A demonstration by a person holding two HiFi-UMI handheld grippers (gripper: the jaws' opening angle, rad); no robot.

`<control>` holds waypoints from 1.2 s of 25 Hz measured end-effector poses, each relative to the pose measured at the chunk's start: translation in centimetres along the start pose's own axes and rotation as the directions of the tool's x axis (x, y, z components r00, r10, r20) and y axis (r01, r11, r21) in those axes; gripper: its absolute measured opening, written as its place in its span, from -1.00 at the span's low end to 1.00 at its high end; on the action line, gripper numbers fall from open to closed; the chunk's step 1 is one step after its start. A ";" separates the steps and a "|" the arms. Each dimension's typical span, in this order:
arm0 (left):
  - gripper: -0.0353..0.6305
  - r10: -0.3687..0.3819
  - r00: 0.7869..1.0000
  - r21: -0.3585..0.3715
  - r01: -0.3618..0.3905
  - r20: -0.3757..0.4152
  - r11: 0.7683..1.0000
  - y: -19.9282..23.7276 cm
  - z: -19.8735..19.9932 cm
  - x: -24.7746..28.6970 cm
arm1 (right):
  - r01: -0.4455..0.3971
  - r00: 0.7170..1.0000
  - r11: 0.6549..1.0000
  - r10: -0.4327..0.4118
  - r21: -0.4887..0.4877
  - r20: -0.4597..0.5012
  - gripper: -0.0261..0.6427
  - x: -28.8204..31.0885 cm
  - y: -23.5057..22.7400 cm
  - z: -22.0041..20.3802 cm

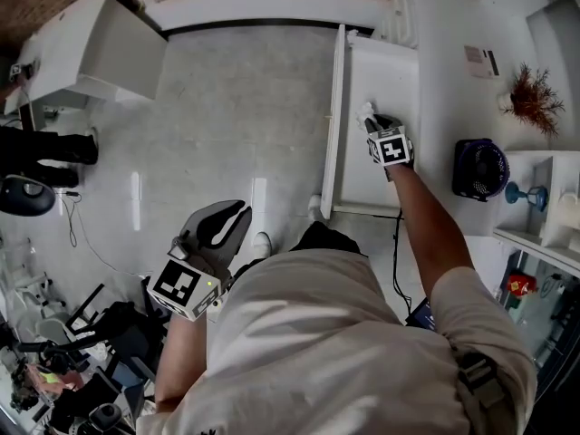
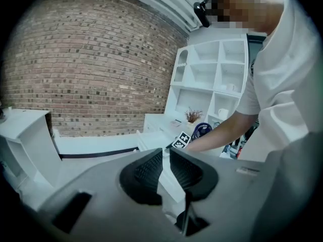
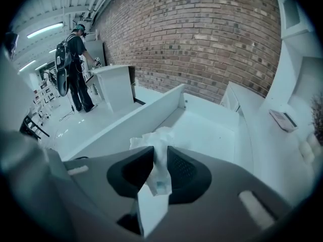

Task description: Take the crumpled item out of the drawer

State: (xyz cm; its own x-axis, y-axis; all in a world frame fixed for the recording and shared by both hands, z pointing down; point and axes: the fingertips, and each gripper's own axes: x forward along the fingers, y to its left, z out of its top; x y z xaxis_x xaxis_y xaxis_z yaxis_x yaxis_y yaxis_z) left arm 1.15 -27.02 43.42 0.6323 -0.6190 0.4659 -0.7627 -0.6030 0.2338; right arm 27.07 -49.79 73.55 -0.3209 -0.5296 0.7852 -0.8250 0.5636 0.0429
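The white drawer stands pulled out from the white cabinet. My right gripper reaches into its middle. A crumpled white paper-like item sits at the gripper's tip. In the right gripper view the crumpled item is pinched between the two black pads of the right gripper and sticks out above them, over the drawer floor. My left gripper hangs low at the left over the floor, away from the drawer. The left gripper has its pads almost together with nothing between them.
A blue fan and a dried plant stand on the cabinet top right of the drawer. A white box unit is at the far left. Chairs and clutter fill the lower left. A person stands far off.
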 end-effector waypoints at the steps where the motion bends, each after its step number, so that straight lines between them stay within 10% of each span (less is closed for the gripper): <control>1: -0.75 -0.007 1.000 0.006 0.007 0.002 1.000 -0.2 0.0 -0.4 | 0.006 1.000 1.000 -0.006 0.002 0.005 -0.64 -0.7 0.2 0.2; 30: -0.75 -0.167 0.982 0.097 0.158 0.087 0.983 -1.3 -7.9 -17.9 | 0.056 0.979 0.997 -0.065 0.051 0.195 -0.66 -23.2 17.8 4.2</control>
State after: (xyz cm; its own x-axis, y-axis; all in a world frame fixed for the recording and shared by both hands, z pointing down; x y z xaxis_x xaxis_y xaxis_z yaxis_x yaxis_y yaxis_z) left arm -10.20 -11.17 41.50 0.7601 -0.5512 0.3443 -0.6361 -0.7393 0.2207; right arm 17.91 -30.12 53.48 -0.3512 -0.6784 0.6453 -0.8643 0.4999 0.0550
